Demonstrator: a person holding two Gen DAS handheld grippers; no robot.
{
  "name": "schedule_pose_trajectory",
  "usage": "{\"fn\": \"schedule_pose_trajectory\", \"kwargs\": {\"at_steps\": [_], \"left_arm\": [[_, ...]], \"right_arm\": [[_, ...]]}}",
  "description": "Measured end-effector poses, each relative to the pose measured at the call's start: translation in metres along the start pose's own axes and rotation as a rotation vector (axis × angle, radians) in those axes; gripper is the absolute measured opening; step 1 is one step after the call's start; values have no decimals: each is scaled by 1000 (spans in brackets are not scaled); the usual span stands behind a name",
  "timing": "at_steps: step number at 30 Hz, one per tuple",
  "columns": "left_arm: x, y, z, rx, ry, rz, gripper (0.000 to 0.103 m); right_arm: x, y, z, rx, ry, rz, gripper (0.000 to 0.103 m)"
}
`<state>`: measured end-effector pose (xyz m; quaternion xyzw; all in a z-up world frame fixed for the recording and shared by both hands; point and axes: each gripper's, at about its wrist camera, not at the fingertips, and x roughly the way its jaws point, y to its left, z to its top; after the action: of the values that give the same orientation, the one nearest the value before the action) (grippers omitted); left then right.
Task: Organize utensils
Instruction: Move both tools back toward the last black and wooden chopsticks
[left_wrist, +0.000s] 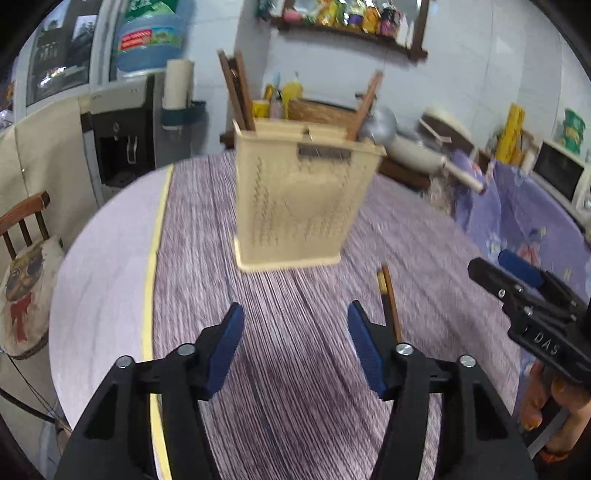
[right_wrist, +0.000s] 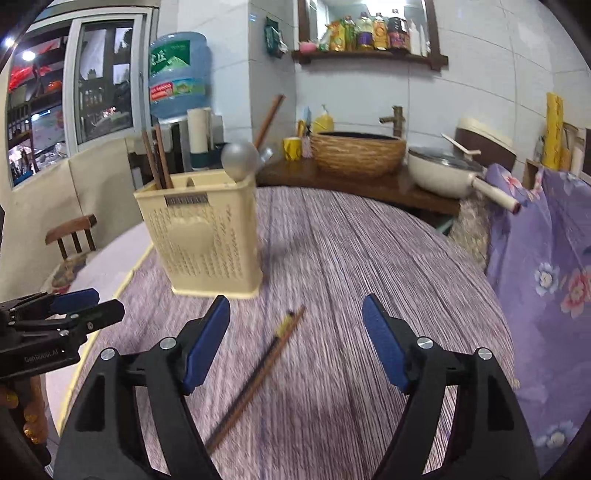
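**Nearly done: last chopsticks lie under the right hand-held gripper**

Clearly the bench (right_wrist: 369, 258), round and under a striped purple cloth, is the biggest thing here. On it stands the caddy (right_wrist: 207, 236), a cream slotted holder, which serves as the landmark. Inside the caddy are upright chopsticks at its left end, and a ladle (right_wrist: 240, 160) at its right end.

In front of the caddy and slightly to its right, a pair of chopsticks (right_wrist: 258, 373) lies flat on the cloth, apart from the caddy's base. Their long axis runs diagonally, the far tips pointing toward the caddy.

The right hand-held gripper (right_wrist: 295, 343) hovers directly over that pair, fingers spread wide and holding nothing; the sticks lie in the gap, closer to its left finger. The left hand-held gripper (left_wrist: 295, 350) is likewise spread and empty, facing the caddy, with the sticks just outside its right finger.

The right one is judged nearer, and a grasp across the sticks' axis looks the likely next move.
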<state>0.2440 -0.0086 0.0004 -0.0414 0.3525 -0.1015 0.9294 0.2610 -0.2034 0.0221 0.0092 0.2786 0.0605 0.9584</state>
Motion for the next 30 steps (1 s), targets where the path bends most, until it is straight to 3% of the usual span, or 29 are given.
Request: {"fn": "schedule_pose_trajectory", "kwargs": {"at_steps": [4, 14, 22, 30], "left_arm": [[12, -14, -18, 40, 72, -35, 45], [31, -60, -47, 190, 166, -84, 40], [46, -69, -56, 205, 222, -77, 37], [47, -71, -56, 194, 230, -74, 35]], "right_arm": [[-3, -17, -25, 44, 49, -15, 78], [-8, -61, -59, 168, 131, -46, 81], [-9, -66, -65, 180, 137, -28, 85], [-9, -67, -69, 190, 144, -14, 85]]}}
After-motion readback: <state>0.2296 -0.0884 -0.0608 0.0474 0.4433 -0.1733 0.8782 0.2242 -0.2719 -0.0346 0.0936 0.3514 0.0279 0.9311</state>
